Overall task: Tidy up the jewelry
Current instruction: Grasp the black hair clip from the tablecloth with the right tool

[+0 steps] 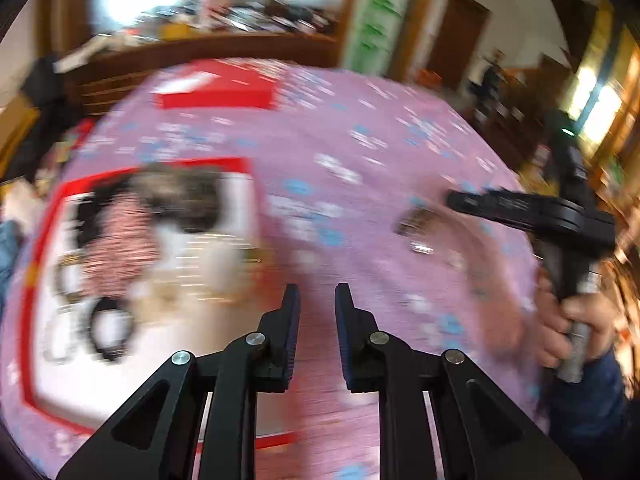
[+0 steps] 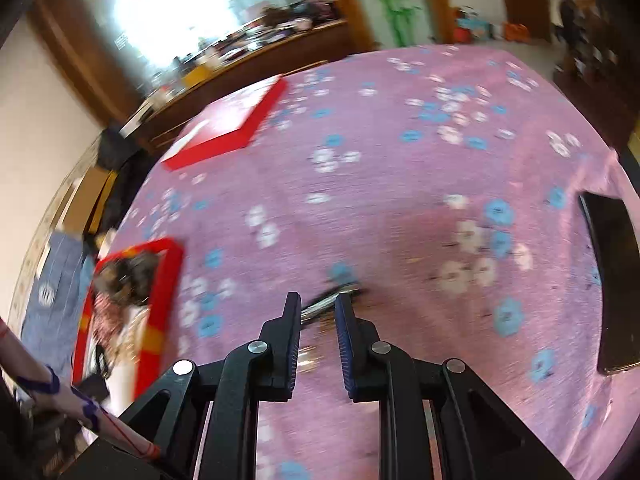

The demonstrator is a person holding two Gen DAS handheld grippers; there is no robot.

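Over the pink flowered table (image 2: 400, 168), both the left hand-held gripper (image 1: 317, 300) and right hand-held gripper (image 2: 318, 308) stand slightly spread and empty, the red jewelry box (image 1: 36, 280) left of them, small blurred jewelry pieces (image 1: 416, 224) to its right.

Ahead of the jaws a table spreads under a pink cloth (image 2: 400, 184) printed with blue and white flowers. Beyond its far edge runs a long wooden counter (image 1: 208, 54) heaped with blurred clutter, and above that a bright window (image 2: 172, 12) washes out in daylight. To the right of it hangs a pale panel with green markings (image 1: 376, 12), then a brown wooden door (image 1: 456, 40). A cream wall (image 2: 40, 128) closes the far left.
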